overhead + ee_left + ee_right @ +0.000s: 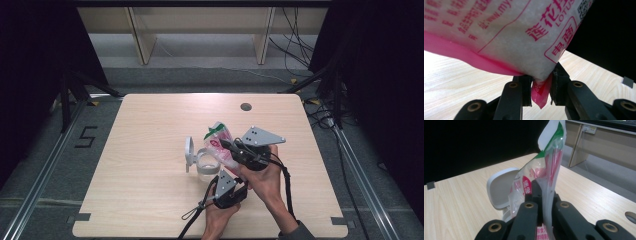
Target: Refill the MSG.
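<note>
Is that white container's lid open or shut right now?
Open. The white container's lid stands flipped up at its left side, beside the pink-printed bag both claws hold.

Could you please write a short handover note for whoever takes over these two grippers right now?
Left gripper: shut on the bottom corner of the bag.
Right gripper: shut on the bag's clear edge, higher up.
The bag hangs above the table, beside the clear jar, whose hinged lid stands open.
Done: bag lifted, jar opened.
Left, probably: tip the bag's contents into the jar.
</note>
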The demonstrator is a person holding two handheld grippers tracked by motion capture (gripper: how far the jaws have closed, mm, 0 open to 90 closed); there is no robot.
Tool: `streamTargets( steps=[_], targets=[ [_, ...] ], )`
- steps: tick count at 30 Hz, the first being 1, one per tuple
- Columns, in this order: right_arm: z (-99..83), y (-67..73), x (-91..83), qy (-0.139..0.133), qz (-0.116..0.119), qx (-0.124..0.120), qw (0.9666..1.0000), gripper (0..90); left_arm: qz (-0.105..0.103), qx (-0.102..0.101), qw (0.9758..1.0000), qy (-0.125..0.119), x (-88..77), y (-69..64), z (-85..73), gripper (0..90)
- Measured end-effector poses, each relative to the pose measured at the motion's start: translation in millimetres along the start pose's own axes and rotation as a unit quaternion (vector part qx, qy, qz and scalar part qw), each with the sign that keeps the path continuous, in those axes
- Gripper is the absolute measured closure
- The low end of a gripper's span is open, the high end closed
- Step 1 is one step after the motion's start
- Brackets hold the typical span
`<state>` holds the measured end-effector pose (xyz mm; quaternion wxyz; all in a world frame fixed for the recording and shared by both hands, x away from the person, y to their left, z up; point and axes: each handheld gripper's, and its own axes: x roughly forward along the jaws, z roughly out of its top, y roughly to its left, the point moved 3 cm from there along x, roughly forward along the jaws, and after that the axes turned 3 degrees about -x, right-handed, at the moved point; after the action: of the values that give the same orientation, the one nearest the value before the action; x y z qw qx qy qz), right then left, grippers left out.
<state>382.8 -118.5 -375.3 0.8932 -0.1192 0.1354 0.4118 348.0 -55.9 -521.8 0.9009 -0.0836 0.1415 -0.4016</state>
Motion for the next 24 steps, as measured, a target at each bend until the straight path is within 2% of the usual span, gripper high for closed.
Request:
streamTargets(
  steps=[1,2,4,6,9,10,11,13,14,15,21,24],
  targets=[
    [0.1,-0.7,1.0,0.0,0.0,-0.007,1.0,90.0,0.003,-0.004,1.0,0.001,0.9,-0.9,0.4,73.6],
    [-1.1,0.3,2.9,0.009,-0.001,-0.001,1.0,90.0,0.001,-0.004,1.0,-0.002,1.6,-1.4,0.7,73.8],
    [-1.9,0.4,5.8,0.006,-0.004,0.001,1.0,90.0,0.0,-0.001,1.0,0.001,2.8,-1.5,1.1,74.0],
    [-2.3,-0.6,6.8,0.007,-0.008,-0.005,0.9999,90.0,-0.003,-0.007,1.0,-0.002,4.2,-1.0,0.7,74.1],
    [-5.2,-1.3,10.0,0.016,-0.001,0.001,0.9999,90.0,-0.008,-0.01,0.9999,-0.001,5.1,-1.3,0.7,74.3],
    [-5.8,-0.1,10.3,0.018,-0.001,0.011,0.9998,90.0,-0.01,-0.011,0.9999,-0.003,5.5,-1.4,0.8,74.3],
    [-6.2,-1.0,12.5,0.015,0.001,0.001,0.9999,90.0,-0.011,-0.011,0.9999,-0.003,5.9,-1.6,0.8,74.3],
    [-7.1,-1.5,14.3,0.018,-0.002,0.001,0.9998,90.0,-0.01,-0.001,0.9999,0.004,5.1,-1.3,1.0,74.5],
    [-7.3,-1.8,15.4,0.015,0.005,-0.002,0.9999,90.0,-0.014,-0.012,0.9998,-0.006,5.8,-2.6,1.6,74.5],
    [-7.5,-1.9,15.1,0.017,0.002,-0.004,0.9998,90.0,-0.014,-0.012,0.9998,-0.006,5.5,-2.8,1.8,74.5],
    [-8.3,0.7,17.1,0.023,0.011,0.008,0.9996,90.0,-0.017,-0.011,0.9998,-0.007,5.6,-2.5,2.2,74.6],
    [-8.6,0.2,18.1,0.016,-0.002,0.003,0.9999,90.0,-0.014,-0.011,0.9998,-0.004,4.8,-3.0,2.1,74.7]
  ],
)
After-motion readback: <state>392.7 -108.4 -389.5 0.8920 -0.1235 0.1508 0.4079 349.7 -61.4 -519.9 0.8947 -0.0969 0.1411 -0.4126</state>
